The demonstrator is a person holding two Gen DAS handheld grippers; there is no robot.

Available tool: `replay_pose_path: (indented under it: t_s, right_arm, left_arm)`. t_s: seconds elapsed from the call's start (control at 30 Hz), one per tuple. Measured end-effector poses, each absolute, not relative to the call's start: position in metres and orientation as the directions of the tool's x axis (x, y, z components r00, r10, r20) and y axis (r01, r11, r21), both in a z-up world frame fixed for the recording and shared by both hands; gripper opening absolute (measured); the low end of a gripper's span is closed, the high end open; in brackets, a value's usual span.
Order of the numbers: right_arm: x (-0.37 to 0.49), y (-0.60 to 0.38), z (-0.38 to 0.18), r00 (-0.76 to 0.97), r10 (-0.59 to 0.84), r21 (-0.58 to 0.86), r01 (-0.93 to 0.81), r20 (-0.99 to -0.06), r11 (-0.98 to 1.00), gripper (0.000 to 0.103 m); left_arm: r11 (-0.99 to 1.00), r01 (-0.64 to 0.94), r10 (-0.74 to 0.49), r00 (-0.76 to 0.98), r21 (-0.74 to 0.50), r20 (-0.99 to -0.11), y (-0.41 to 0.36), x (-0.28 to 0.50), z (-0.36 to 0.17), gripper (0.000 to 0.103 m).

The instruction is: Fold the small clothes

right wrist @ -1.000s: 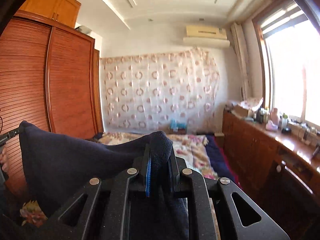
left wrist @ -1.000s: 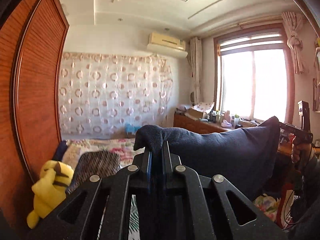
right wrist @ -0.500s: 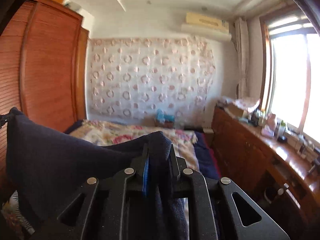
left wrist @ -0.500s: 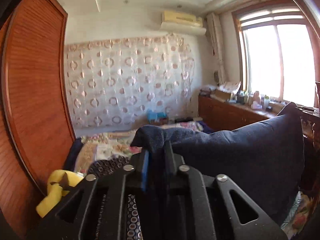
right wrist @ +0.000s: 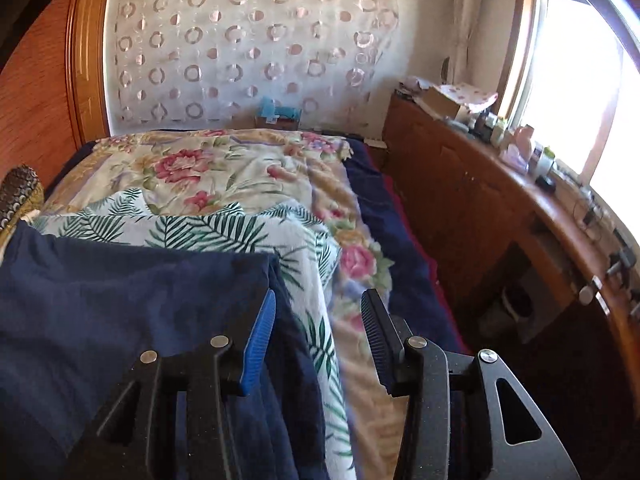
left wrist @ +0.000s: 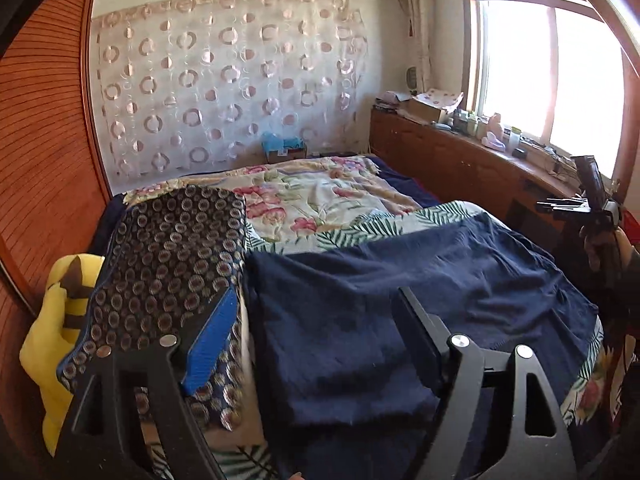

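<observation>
A bed covered with a floral and palm-leaf patterned quilt fills most of the room, with a long wooden sideboard under a bright window to one side. Spread across the near end of the bed lies a dark navy, soft knit garment, fairly flat with a few ripples. A second ago it hung in the air, pinched at two corners and stretched between the two tools; now it rests on the quilt. Beside it sits a folded dark cloth with a pattern of small rings, and past that a yellow plush toy. The left hand-held gripper hangs just above the garment's near edge, its jaws opening wide, the cloth below them, not pinched. The right hand-held gripper is at the garment's other side, jaws also opening, with the navy edge and quilt visible between them, nothing pressed. The garment appears released and laid out, so folding can likely begin.
</observation>
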State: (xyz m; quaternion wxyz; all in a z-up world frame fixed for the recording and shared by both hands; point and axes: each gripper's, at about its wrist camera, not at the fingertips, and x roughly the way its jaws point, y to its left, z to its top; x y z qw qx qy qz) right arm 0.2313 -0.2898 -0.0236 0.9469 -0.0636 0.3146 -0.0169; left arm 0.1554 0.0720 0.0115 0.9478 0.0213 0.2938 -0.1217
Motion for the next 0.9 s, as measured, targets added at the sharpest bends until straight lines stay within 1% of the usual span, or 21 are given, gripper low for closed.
replay_pose_path:
  t_s: [0.1, 0.17, 0.27, 0.43, 0.63, 0.7, 0.8, 0.87, 0.9]
  right_arm:
    - [0.222, -0.317, -0.023, 0.794, -0.015, -0.053, -0.021, -0.608, 0.998, 0.047]
    - [0.196, -0.348, -0.034, 0.78, 0.001, -0.033, -0.028, -0.625, 0.999, 0.047]
    - [0.174, -0.356, -0.037, 0.757, 0.054, 0.001, -0.069, -0.651, 0.998, 0.047]
    - [0.148, -0.364, -0.039, 0.717, 0.146, 0.084, -0.122, -0.682, 0.989, 0.047]
    - [0.15, -0.366, -0.048, 0.678, 0.129, 0.054, -0.131, -0.724, 0.99, 0.047]
    - [0.155, -0.371, -0.048, 0.668, 0.121, 0.053, -0.12, -0.734, 0.991, 0.047]
    - [0.156, -0.374, -0.039, 0.667, 0.142, 0.084, -0.118, -0.731, 0.989, 0.041]
    - [0.163, -0.37, -0.038, 0.671, 0.17, 0.11, -0.132, -0.722, 0.985, 0.033]
    - [0.163, -0.369, -0.037, 0.675, 0.177, 0.113, -0.138, -0.717, 0.984, 0.026]
  left_arm:
    - [0.968, 0.25, -0.225, 0.786, -0.038, -0.576, 0.07, 0.146, 0.004, 0.08]
    - [0.961, 0.269, -0.249, 0.76, -0.058, -0.601, 0.067, 0.139, -0.009, 0.08]
    - [0.953, 0.288, -0.276, 0.711, -0.091, -0.647, 0.062, 0.134, -0.036, 0.08]
    - [0.957, 0.261, -0.267, 0.644, -0.122, -0.716, 0.06, 0.132, -0.074, 0.08]
    - [0.971, 0.214, -0.218, 0.602, -0.107, -0.768, 0.063, 0.133, -0.099, 0.08]
    - [0.973, 0.216, -0.198, 0.603, -0.081, -0.773, 0.06, 0.132, -0.1, 0.08]
    - [0.974, 0.225, -0.148, 0.603, -0.011, -0.784, 0.049, 0.131, -0.102, 0.082]
    - [0.974, 0.226, -0.151, 0.6, -0.014, -0.786, 0.048, 0.129, -0.103, 0.084]
    - [0.974, 0.225, -0.152, 0.599, -0.018, -0.786, 0.049, 0.13, -0.103, 0.084]
